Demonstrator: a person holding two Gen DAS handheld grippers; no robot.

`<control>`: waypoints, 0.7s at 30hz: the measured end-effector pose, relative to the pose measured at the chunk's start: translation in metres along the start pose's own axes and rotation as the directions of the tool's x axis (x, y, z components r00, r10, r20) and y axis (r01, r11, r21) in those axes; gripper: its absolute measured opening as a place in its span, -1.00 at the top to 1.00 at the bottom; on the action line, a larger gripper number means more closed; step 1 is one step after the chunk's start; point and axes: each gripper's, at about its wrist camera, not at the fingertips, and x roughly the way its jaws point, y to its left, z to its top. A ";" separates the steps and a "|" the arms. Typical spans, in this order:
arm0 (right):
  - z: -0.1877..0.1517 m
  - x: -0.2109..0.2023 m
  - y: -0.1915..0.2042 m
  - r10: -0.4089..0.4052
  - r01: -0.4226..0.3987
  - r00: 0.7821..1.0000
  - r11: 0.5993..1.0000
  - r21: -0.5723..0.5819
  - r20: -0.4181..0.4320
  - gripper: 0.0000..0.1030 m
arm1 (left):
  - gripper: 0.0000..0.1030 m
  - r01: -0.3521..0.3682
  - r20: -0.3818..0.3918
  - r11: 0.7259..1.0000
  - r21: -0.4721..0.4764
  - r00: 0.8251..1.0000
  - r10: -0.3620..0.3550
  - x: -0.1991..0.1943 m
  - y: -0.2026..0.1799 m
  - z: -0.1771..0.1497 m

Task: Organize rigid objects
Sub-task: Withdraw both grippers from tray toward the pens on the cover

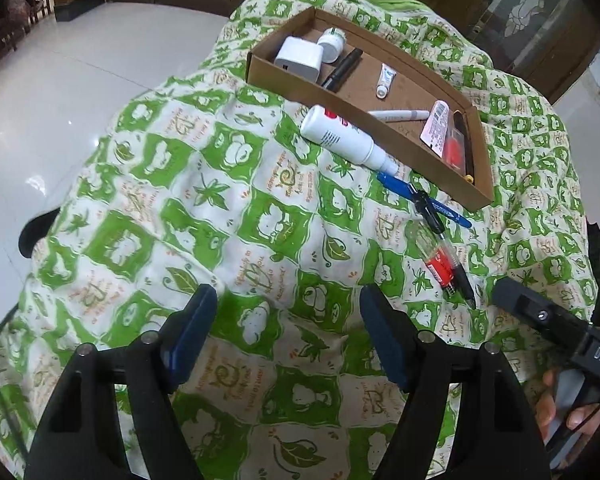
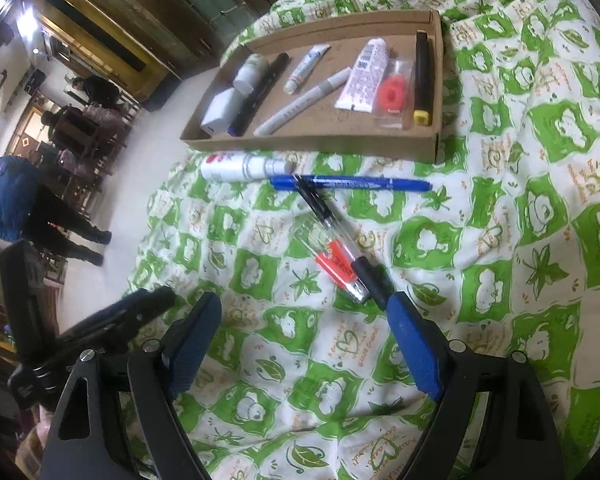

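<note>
Both grippers hover above the cloth with their jaws spread wide and nothing between them. Seen from the left wrist, the left gripper [image 1: 288, 332] hangs over a bare stretch of the green-and-white patterned tablecloth [image 1: 180, 200], well apart from the loose items. From the right wrist, the right gripper [image 2: 306, 344] sits closer to the work: its right fingertip [image 2: 404, 312] is just beside the near end of the black pen [image 2: 340, 240].

On the far side of the cloth lies a shallow cardboard tray [image 2: 312, 142]. Inside it, from left to right in the right wrist view, are a white charger block [image 2: 220, 114], a small white bottle [image 2: 250, 72], a dark marker [image 2: 260, 94], a small white tube [image 2: 306, 66], a grey-white pen [image 2: 304, 102], a larger white tube [image 2: 362, 76], a red item in a clear packet [image 2: 392, 94] and a black stick with a yellow end [image 2: 422, 80] against the right wall.

Just outside the tray's near wall lies a white bottle with a red mark [image 2: 244, 168] on its side. Beside its cap lies a blue marker [image 2: 352, 184], with the black pen crossing over its left end. A clear tube with an orange-red label [image 2: 338, 264] lies alongside the black pen, touching it
</note>
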 end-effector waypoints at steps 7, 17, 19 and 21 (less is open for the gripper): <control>0.002 -0.001 -0.002 -0.022 0.022 1.000 1.000 0.004 0.006 -0.58 | -0.43 0.022 -0.016 1.000 -0.012 1.000 -0.022 0.003 0.003 0.000; 0.005 0.012 -0.007 -0.040 0.040 0.999 0.999 0.000 -0.035 -0.58 | -0.43 0.042 -0.072 0.998 -0.049 0.996 -0.046 0.014 0.006 0.005; 0.015 0.018 -0.012 -0.018 0.018 0.998 1.000 0.001 -0.055 -0.57 | -0.43 0.047 -0.075 0.998 -0.050 0.996 -0.050 0.016 0.006 0.005; 0.032 0.019 -0.023 -0.020 0.021 0.999 0.999 0.030 -0.051 -0.42 | -0.43 0.052 -0.074 0.998 -0.047 0.996 -0.055 0.016 0.007 0.004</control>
